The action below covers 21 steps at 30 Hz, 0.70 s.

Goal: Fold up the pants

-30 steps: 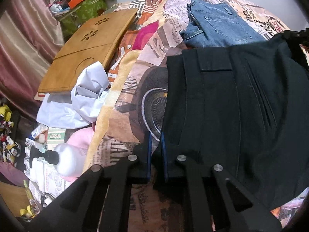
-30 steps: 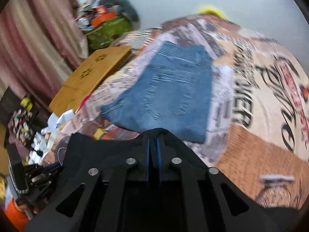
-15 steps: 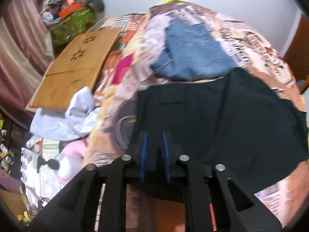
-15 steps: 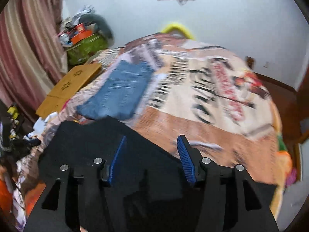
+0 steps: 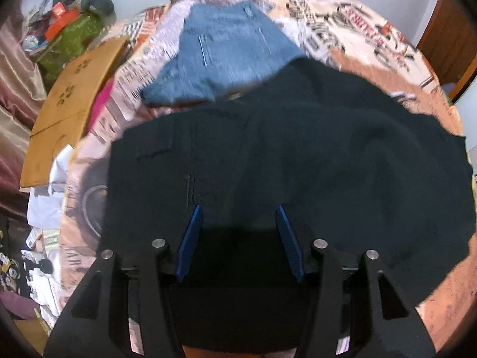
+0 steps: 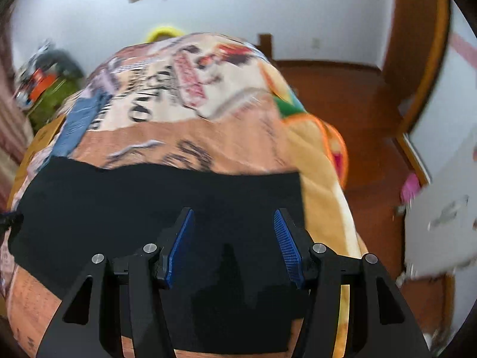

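The black pants (image 5: 298, 155) lie folded and flat on the printed bed cover (image 5: 351, 29); they also show in the right wrist view (image 6: 149, 203). My left gripper (image 5: 238, 217) is open and empty, held above the near edge of the pants. My right gripper (image 6: 234, 217) is open and empty, above the right part of the pants near the bed's right edge.
Folded blue jeans (image 5: 226, 50) lie on the bed beyond the black pants. A wooden lap tray (image 5: 71, 104) and clutter (image 5: 65, 24) sit left of the bed. A wooden floor (image 6: 351, 95) and a door frame (image 6: 417, 59) are to the right.
Both grippers opened and let go of the black pants, which now lie flat. Both have drawn back and up, and the right view has swung to the right.
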Motion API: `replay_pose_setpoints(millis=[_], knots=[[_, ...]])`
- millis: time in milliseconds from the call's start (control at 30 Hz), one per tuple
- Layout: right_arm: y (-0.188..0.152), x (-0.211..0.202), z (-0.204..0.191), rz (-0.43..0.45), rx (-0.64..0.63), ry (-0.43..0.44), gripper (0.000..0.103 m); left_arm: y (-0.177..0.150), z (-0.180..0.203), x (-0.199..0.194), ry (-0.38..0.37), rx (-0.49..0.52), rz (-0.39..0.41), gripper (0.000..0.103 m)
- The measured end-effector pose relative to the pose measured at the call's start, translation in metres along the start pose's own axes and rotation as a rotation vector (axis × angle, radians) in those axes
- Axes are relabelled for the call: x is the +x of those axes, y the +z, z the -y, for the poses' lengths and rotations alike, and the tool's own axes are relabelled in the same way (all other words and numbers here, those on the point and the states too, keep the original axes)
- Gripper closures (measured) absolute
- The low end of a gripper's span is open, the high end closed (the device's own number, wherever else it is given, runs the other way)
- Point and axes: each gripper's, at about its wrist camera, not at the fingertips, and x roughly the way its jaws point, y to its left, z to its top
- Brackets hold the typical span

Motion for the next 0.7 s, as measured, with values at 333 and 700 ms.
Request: replay_pose_setpoints(millis=[333,700], knots=[[0.003,0.045,0.031,-0.021,0.100,0.045,0.051,-0.006,0.003,0.007,0.039,0.012,0.003,0.041],[-0.009,0.070,0.044,-0.047,0.120,0.018,0.062,-0.004,0.006,0.011,0.055,0.008,0.004,0.039]])
